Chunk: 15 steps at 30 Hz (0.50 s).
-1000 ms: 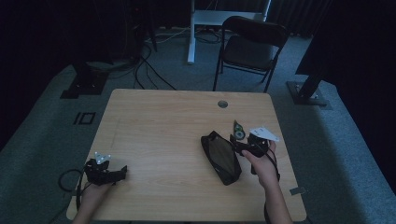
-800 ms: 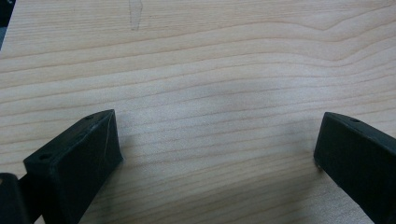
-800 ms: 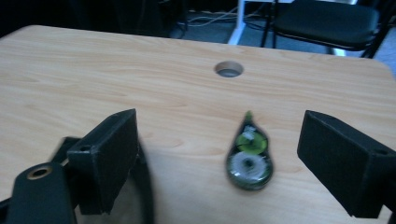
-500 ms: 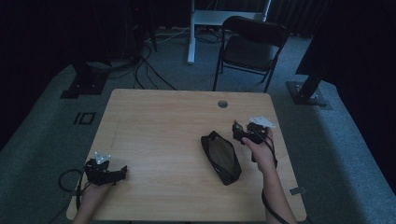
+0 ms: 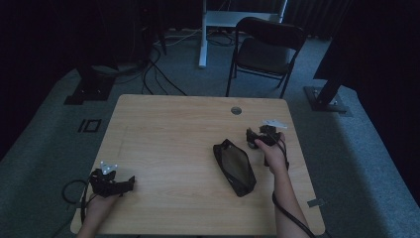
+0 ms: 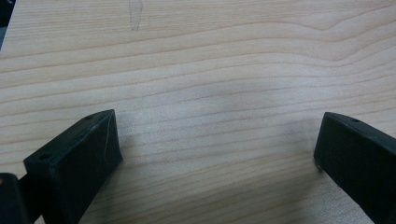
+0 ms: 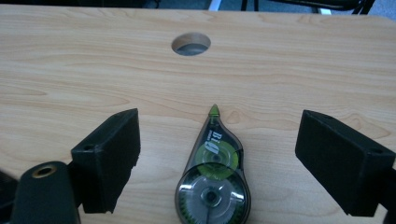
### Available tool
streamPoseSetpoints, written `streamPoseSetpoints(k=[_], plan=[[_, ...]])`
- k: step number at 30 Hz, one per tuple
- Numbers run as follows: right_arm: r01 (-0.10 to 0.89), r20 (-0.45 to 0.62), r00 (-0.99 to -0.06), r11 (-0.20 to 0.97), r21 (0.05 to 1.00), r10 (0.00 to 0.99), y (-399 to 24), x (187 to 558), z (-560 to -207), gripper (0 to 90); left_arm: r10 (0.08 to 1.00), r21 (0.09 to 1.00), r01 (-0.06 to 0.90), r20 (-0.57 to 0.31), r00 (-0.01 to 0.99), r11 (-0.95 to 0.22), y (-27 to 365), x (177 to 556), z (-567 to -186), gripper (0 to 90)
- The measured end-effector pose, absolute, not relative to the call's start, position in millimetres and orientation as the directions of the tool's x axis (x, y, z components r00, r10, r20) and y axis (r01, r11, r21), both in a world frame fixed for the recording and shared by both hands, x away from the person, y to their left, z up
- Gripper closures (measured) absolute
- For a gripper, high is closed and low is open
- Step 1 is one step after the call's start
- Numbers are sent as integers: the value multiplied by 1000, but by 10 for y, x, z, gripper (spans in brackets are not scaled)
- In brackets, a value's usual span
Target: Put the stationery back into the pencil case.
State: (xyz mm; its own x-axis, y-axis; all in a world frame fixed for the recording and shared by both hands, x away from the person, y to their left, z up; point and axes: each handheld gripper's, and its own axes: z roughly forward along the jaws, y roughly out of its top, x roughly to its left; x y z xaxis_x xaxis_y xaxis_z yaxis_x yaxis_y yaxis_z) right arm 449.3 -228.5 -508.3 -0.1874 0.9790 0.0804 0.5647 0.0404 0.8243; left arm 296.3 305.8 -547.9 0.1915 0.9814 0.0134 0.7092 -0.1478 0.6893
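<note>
A correction tape dispenser [image 7: 212, 177] is lying flat on the wooden table [image 5: 173, 129], its green tip pointing toward the round cable hole [image 7: 191, 44] in the board. I am holding my right gripper [image 7: 219, 154] over it with the jaws spread wide, one on each side of the dispenser and neither touching it. From the high view I am seeing that right gripper [image 5: 261, 137] near the table's far right part, with a black zip pouch [image 5: 235, 166] lying just beside it toward the middle and a small white thing [image 5: 275, 123] just beyond it, too small for me to tell what it is. My left gripper [image 6: 217, 154] is resting well apart at the near left corner [image 5: 113, 181], its jaws also standing wide open over bare wood. A dark folding chair [image 5: 265, 49] is standing on the carpet beyond the table.
</note>
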Motion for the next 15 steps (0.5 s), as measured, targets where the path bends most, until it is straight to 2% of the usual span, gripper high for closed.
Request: streamPoseSetpoints(k=[8,10,15], plan=[[606,47,-173,69,793,984,-2254,4646,-5260,173,981,689,709,13,192,-148,3058,2963,-5479,6],[609,29,-155,72,790,987,-2247,4662,-5301,277,981,689,709,13,191,-148,3058,2963,-5479,6],[632,33,-150,70,771,988,-2253,4697,-5388,339,981,690,709,13,191,-147,3058,2964,-5479,6]])
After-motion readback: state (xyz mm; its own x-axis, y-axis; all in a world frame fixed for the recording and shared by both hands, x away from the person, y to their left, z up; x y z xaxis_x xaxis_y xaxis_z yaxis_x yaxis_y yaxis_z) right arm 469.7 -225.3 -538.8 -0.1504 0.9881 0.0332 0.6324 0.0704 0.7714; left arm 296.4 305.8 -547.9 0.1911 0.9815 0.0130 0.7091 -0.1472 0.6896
